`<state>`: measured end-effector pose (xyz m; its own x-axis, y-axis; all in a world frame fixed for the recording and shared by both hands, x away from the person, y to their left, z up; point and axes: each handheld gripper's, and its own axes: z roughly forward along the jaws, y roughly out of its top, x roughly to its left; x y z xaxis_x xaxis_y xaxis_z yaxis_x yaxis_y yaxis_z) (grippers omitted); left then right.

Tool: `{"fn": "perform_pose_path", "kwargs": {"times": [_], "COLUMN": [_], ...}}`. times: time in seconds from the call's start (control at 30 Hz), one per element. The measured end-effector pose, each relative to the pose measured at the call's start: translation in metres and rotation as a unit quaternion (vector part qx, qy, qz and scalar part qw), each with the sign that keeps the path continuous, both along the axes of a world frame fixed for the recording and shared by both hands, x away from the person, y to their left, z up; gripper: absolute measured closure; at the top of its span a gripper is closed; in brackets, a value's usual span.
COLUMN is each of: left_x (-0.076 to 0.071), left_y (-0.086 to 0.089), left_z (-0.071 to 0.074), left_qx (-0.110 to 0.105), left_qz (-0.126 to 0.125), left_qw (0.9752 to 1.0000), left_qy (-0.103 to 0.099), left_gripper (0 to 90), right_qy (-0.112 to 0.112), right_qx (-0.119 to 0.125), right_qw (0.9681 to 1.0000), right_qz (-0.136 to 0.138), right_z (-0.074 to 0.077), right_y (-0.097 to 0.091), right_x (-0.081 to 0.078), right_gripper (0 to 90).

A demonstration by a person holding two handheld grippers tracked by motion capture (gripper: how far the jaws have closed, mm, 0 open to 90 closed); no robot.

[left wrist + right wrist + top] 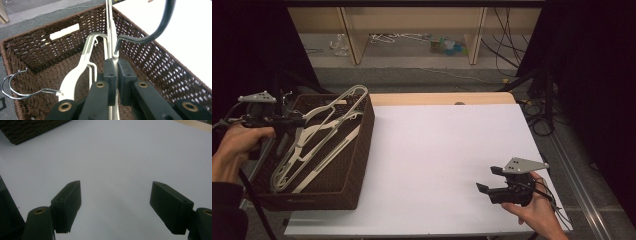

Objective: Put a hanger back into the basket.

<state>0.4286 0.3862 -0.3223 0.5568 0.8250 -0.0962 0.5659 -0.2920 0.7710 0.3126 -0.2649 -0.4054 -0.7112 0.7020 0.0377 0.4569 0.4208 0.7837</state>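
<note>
My left tool [113,72] is clenched on a thin pale hanger [111,42] over the brown wicker basket [362,150] at the left of the high view — the lifting-out step, as I judge it, with the hanger gripped but not yet clear of the basket. In the left gripper view the two black jaws pinch the hanger's thin edge at lower centre, and it runs straight up from them to the top of the frame; a dark hook [160,27] curls in from the upper right, just beside the pinch. More white hangers [319,135] lie crossed in the basket, one leaning over its far rim, so the next move calls for a slow, straight raise, lest hooks snag on their neighbours. My right tool [486,180] rests released at the lower right of the high view, jaws spread over the bare white tabletop [437,150] — well apart from the basket, ready to take the hanger.
</note>
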Motion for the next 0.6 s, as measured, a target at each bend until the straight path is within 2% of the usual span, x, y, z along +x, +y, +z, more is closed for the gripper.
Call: {"fn": "perform_pose_path", "kwargs": {"times": [0.07, 0.13, 0.2, 0.3, 0.33, 0.4, 0.43, 0.47, 0.5, 0.6], "left_x": [0.0, -0.002, -0.004, -0.007, -0.009, -0.01, -0.012, -0.012, -0.013, -0.013], "left_y": [0.002, 0.005, 0.01, 0.015, 0.019, 0.021, 0.024, 0.024, 0.024, 0.022], "left_z": [-0.001, -0.001, 0.0, -0.001, -0.005, -0.008, -0.013, -0.013, -0.018, -0.021], "left_qx": [-0.003, -0.023, -0.033, -0.037, -0.03, -0.026, -0.023, -0.023, -0.033, -0.034], "left_qz": [0.006, 0.013, 0.009, 0.005, 0.011, 0.011, 0.011, 0.011, 0.007, 0.003], "left_qw": [1.0, 0.9997, 0.9994, 0.9992, 0.9992, 0.9993, 0.9991, 0.9991, 0.9989, 0.9989], "left_qy": [0.001, 0.001, 0.001, 0.012, 0.022, 0.025, 0.034, 0.034, 0.033, 0.033], "left_gripper": [85.9, 85.9, 85.8, 85.9, 85.9, 85.8, 85.8, 85.8, 85.8, 85.8], "right_qy": [-0.002, 0.0, 0.001, -0.001, -0.001, -0.001, 0.002, 0.002, -0.001, -0.003], "right_qx": [0.001, 0.003, 0.002, -0.002, -0.001, -0.001, 0.0, 0.0, -0.001, -0.001], "right_qw": [1.0, 1.0, 1.0, 1.0, 1.0, 1.0, 1.0, 1.0, 1.0, 1.0], "right_qz": [0.0, 0.0, -0.001, 0.0, 0.0, 0.0, -0.001, -0.001, 0.0, 0.001], "right_z": [0.0, 0.001, 0.001, 0.0, 0.0, 0.0, 0.0, 0.0, 0.0, 0.0], "right_y": [0.0, -0.001, -0.001, -0.001, 0.0, 0.0, 0.0, 0.0, 0.0, -0.001], "right_x": [0.0, 0.0, 0.0, 0.001, 0.001, 0.001, 0.0, 0.0, 0.0, 0.001], "right_gripper": [26.3, 26.3, 26.3, 26.3, 26.3, 26.3, 26.3, 26.3, 26.3, 26.3]}}
